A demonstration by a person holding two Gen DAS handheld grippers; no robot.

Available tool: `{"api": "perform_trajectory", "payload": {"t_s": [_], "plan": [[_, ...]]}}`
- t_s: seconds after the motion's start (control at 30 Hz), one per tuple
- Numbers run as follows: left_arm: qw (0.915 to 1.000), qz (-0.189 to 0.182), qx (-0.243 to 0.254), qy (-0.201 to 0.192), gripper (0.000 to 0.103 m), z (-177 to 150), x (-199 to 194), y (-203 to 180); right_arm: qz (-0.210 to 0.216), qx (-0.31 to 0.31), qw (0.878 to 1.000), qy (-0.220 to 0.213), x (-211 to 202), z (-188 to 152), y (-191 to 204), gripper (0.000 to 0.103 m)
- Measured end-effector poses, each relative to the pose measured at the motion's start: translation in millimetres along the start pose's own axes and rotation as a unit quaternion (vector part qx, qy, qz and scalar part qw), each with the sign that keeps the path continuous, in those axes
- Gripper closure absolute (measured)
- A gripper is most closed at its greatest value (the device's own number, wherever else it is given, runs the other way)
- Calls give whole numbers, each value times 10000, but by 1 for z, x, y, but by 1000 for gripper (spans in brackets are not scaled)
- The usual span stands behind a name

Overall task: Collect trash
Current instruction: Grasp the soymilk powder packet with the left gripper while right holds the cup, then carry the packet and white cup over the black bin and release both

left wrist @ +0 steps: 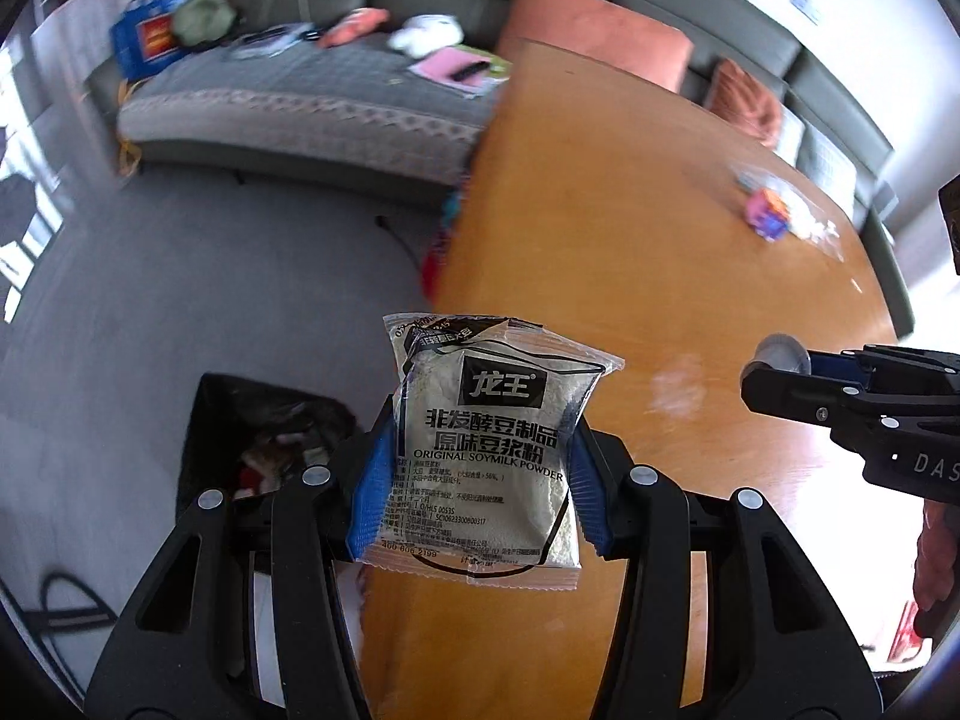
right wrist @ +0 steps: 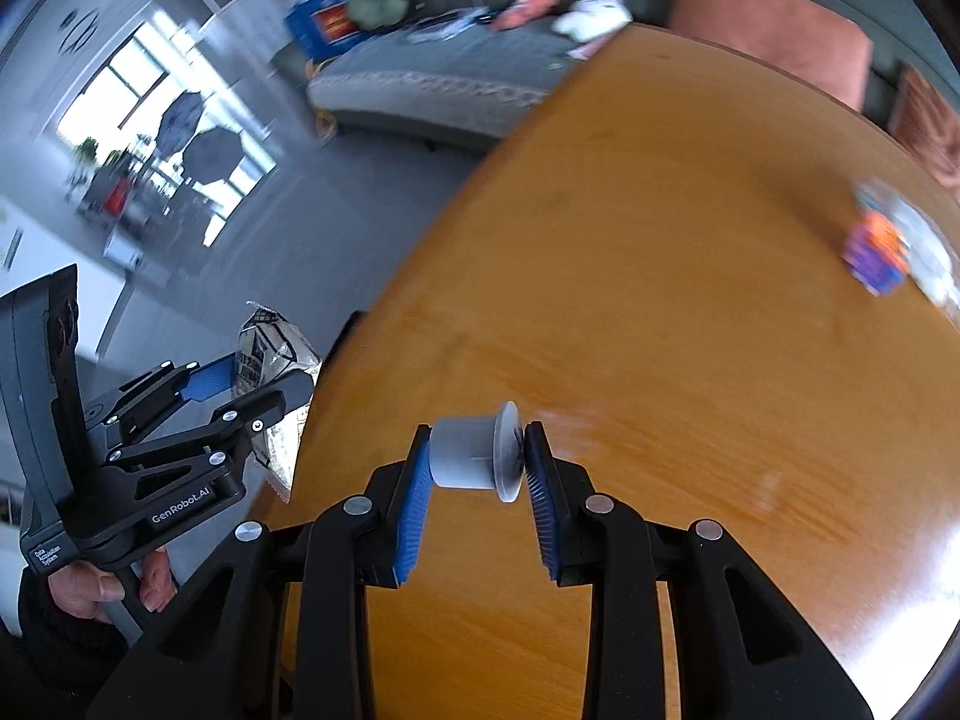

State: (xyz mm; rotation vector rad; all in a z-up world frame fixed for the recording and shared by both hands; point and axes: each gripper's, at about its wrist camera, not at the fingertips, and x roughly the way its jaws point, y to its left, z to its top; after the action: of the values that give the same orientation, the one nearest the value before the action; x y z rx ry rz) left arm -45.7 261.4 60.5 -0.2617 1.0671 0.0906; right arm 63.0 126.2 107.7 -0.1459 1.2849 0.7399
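My left gripper (left wrist: 480,468) is shut on a soymilk powder packet (left wrist: 489,450), held upright over the table's left edge. It also shows in the right wrist view (right wrist: 240,384), with the packet (right wrist: 273,354) sticking out of it. My right gripper (right wrist: 480,456) is shut on a small grey plastic cap (right wrist: 474,450), held on its side above the wooden table (right wrist: 660,300). In the left wrist view it (left wrist: 774,369) comes in from the right with the cap (left wrist: 780,354). A black bin (left wrist: 264,438) with trash in it stands on the floor, below and left of the packet.
A purple-orange wrapper with clear plastic (left wrist: 780,216) lies at the table's far right, also in the right wrist view (right wrist: 882,246). A grey sofa (left wrist: 300,102) with scattered items and orange cushions (left wrist: 594,30) stands behind the table. Grey floor (left wrist: 180,276) lies to the left.
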Motion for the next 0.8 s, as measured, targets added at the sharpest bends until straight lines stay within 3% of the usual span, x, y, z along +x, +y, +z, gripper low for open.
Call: {"api": "perform_trajectory", "payload": {"t_s": [0.37,0.6,0.8], "plan": [[9945,522,-898,-148,53,-30,-33,101,351,-1003,9939,281,45,28,115,71],[9855,825,-1470,-203,53,-50,-46,159,487,-1656,9842,400,68,44,182,71],[9770,1055,-1845,-183,53,-59,-52,202,502,-2012,9768,543,89,53,216,71]]}}
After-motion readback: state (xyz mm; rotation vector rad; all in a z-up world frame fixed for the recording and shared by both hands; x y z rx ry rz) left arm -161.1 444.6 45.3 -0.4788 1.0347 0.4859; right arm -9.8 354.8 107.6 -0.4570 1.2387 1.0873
